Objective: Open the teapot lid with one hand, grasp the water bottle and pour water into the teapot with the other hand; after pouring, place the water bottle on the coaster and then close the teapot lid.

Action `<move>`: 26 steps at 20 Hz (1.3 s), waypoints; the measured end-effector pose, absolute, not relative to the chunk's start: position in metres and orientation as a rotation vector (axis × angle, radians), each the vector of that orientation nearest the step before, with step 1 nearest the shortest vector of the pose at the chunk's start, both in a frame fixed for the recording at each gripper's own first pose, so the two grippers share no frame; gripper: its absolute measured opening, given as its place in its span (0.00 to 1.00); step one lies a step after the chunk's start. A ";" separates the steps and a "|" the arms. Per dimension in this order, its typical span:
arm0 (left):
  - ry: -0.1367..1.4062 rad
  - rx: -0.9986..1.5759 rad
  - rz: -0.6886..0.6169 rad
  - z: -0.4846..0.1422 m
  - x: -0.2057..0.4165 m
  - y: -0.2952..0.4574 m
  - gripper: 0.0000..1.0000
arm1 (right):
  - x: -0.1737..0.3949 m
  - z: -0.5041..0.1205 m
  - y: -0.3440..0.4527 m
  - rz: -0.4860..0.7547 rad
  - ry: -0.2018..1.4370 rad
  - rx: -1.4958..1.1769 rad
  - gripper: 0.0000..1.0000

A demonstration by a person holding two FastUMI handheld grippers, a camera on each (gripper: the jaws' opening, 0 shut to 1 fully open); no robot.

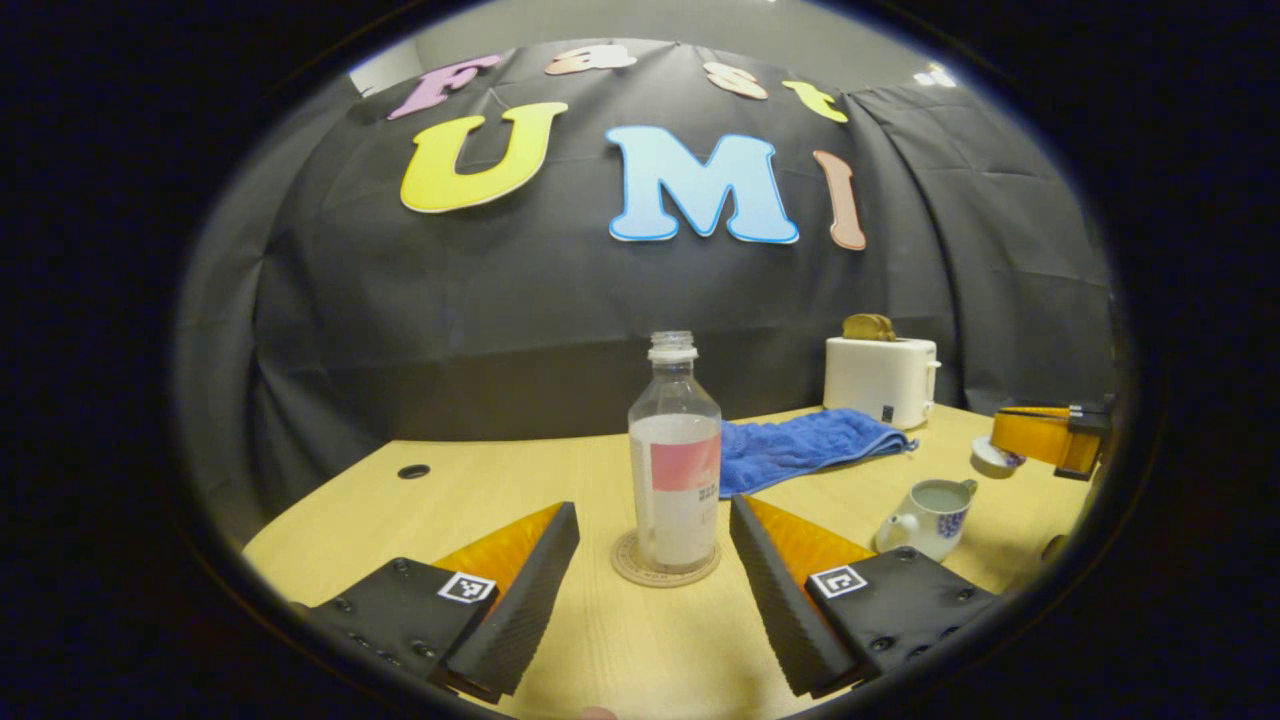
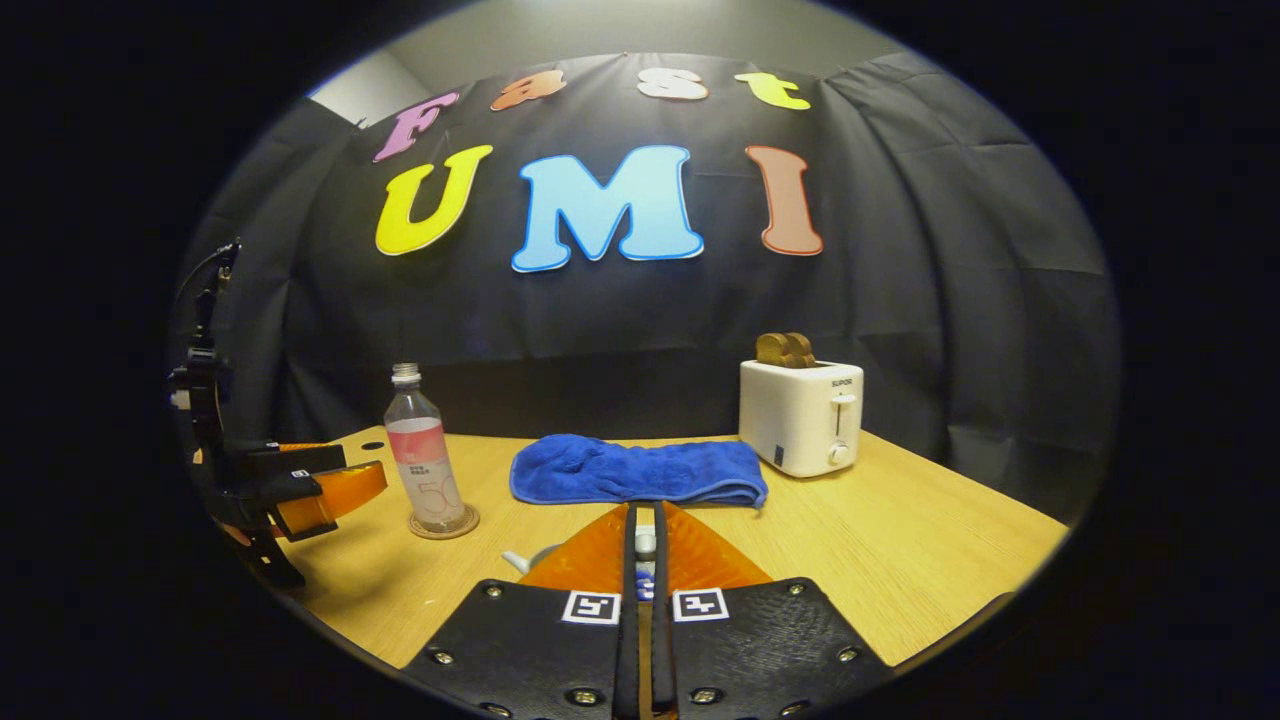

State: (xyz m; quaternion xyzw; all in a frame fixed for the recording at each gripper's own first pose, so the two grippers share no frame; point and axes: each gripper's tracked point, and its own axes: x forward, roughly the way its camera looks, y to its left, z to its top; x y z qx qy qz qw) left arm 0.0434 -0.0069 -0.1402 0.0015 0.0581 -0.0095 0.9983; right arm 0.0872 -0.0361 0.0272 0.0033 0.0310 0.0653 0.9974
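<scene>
L claw (image 1: 655, 560) wide open, fingers either side of clear plastic water bottle (image 1: 675, 460), not touching; bottle upright on round cork coaster (image 1: 630, 565) on wood tabletop (image 1: 480, 500). White lidless teapot (image 1: 928, 517) to the right. R claw (image 2: 645, 545) pinched on teapot lid (image 2: 645, 542). Blue towel (image 2: 640, 470), white toaster (image 2: 800, 415) behind.

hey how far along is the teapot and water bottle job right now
Looks nearly done. The clear plastic water bottle stands on the round cork coaster, with the open left gripper on either side of it, not touching. The white and blue teapot is open, and the right gripper holds its small lid nearby. Left: closing the lid.
</scene>
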 end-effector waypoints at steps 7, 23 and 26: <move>0.114 -0.021 0.010 -0.140 0.007 0.018 1.00 | 0.103 0.010 -0.005 0.194 0.130 0.021 0.05; 0.031 -0.037 -0.005 -0.101 -0.038 0.004 1.00 | 0.088 0.017 -0.005 0.168 0.101 -0.004 0.13; 0.019 -0.048 -0.003 -0.100 -0.052 -0.012 1.00 | 0.063 0.034 0.001 0.170 0.041 0.000 0.13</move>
